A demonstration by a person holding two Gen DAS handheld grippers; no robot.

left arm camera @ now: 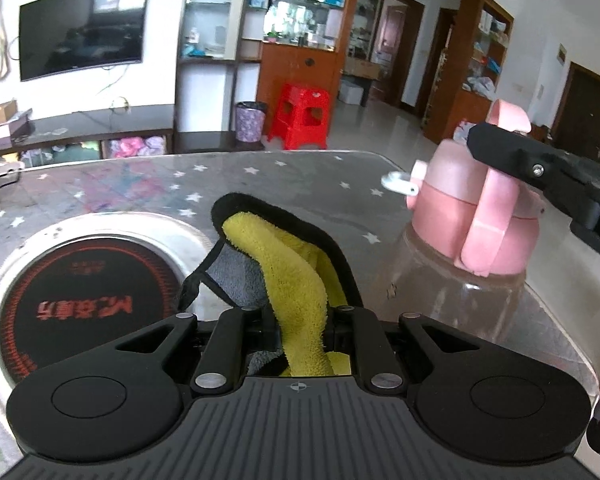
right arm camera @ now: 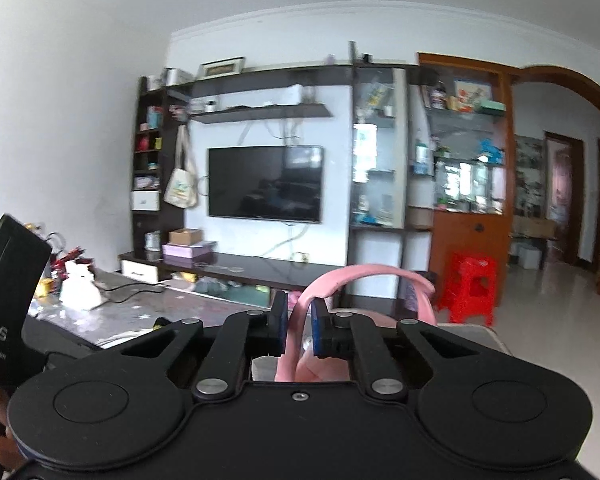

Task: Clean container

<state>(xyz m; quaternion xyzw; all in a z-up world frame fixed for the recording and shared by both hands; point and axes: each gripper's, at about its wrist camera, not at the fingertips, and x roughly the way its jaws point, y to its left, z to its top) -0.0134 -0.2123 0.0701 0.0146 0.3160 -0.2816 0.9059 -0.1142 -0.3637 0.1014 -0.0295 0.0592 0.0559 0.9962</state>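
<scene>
The left tool (left arm camera: pixel 300 320) is closed on a yellow-and-grey cloth (left arm camera: pixel 296 276) with a black border, which stands up out of its fingers and folds forward over the worktop (left arm camera: pixel 284 184). Just left of the cloth a round induction hob (left arm camera: pixel 80 296) with red markings is set into the worktop, its metal rim close beside the tool. To the right, the container (left arm camera: pixel 460 248), a clear bottle with a pink lid, stands near the worktop's right-hand edge, with floor visible just beyond it. The right tool (right arm camera: pixel 299 326) is pinched on the container's pink carry strap (right arm camera: pixel 364 274), its blue pads (right arm camera: pixel 319 326) pressing either side of the band where it rises from the lid. The stretch of star-patterned worktop behind the cloth, out to the far edge, is open. Beyond that edge stand a red stool (left arm camera: pixel 300 114) and a patterned bin (left arm camera: pixel 250 120) on the floor.
</scene>
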